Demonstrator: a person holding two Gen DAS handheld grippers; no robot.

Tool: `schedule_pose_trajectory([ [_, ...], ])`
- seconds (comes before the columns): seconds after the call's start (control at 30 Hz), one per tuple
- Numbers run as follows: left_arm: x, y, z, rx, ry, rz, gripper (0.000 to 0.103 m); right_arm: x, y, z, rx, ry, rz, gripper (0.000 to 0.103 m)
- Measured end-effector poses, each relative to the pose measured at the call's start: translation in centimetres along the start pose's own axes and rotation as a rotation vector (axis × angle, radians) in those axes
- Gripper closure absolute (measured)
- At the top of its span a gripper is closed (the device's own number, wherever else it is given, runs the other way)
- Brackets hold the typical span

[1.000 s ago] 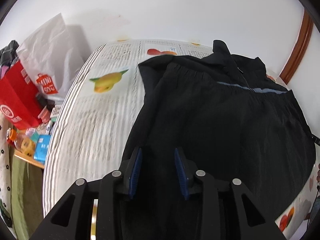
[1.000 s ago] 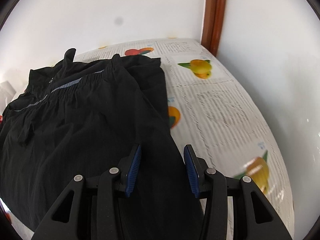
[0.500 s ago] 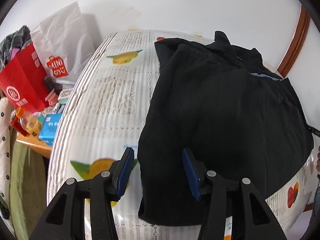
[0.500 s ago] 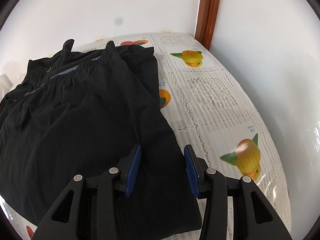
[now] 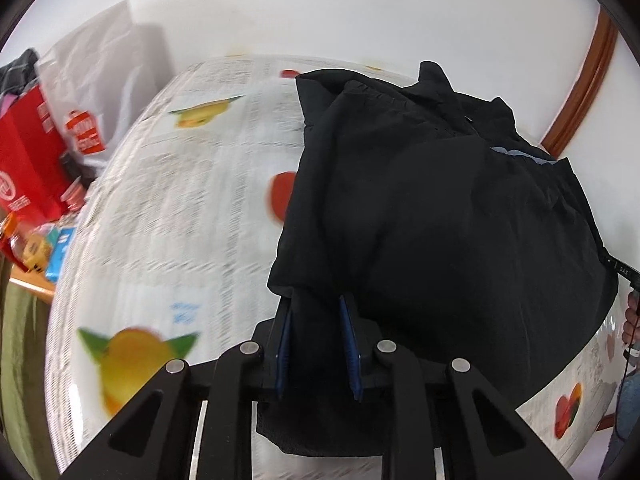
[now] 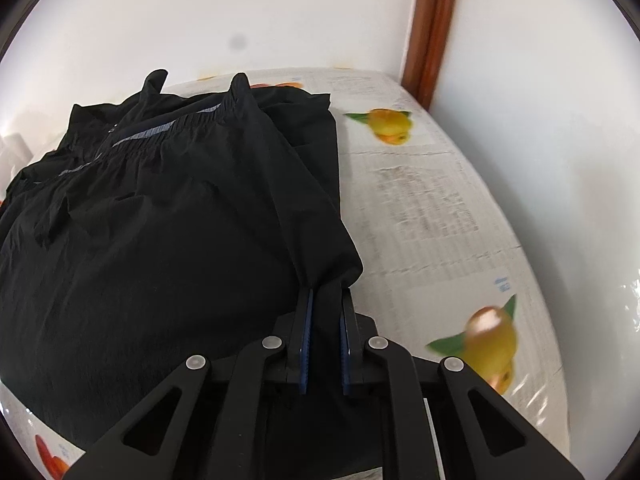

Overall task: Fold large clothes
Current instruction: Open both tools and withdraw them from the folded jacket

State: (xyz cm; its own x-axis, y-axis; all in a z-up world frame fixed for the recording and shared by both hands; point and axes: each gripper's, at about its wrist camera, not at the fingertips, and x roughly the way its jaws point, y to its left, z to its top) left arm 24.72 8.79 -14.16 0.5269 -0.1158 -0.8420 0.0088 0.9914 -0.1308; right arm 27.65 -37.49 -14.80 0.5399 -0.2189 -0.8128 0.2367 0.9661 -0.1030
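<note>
Pinching the near hem of the black thin-fabric garment (image 5: 440, 220), the left gripper (image 5: 316, 312) and right gripper (image 6: 325, 304) each clamp a corner; ahead, the cloth drapes over the fruit-printed white surface (image 6: 432, 208).

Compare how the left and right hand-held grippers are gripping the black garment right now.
The left hand-held gripper has a wider gap between its fingers than the right hand-held gripper. The left takes the black garment at the side toward the shopping bags; the right takes the side toward the wooden door frame. Both have closed on bunched fabric at the near edge, above the printed tablecloth.
</note>
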Motion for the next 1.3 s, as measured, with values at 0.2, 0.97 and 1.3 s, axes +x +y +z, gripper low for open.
schedule_pose_trajectory([
  [0.2, 1.3, -2.1, 1.0, 0.031, 0.001, 0.012, 0.081, -0.1, -2.2, 0.3, 0.029, -0.035, -0.027, 0.082],
  [0.97, -3.9, 1.2, -5.2, 0.035, -0.003, -0.001, 0.072, -10.4, 3.3, -5.0, -0.034, -0.130, -0.107, 0.067],
  [1.3, -6.0, 3.9, -8.5, -0.020, -0.002, 0.045, 0.072, -7.6, 20.5, -4.0, -0.154, -0.134, 0.208, 0.059],
])
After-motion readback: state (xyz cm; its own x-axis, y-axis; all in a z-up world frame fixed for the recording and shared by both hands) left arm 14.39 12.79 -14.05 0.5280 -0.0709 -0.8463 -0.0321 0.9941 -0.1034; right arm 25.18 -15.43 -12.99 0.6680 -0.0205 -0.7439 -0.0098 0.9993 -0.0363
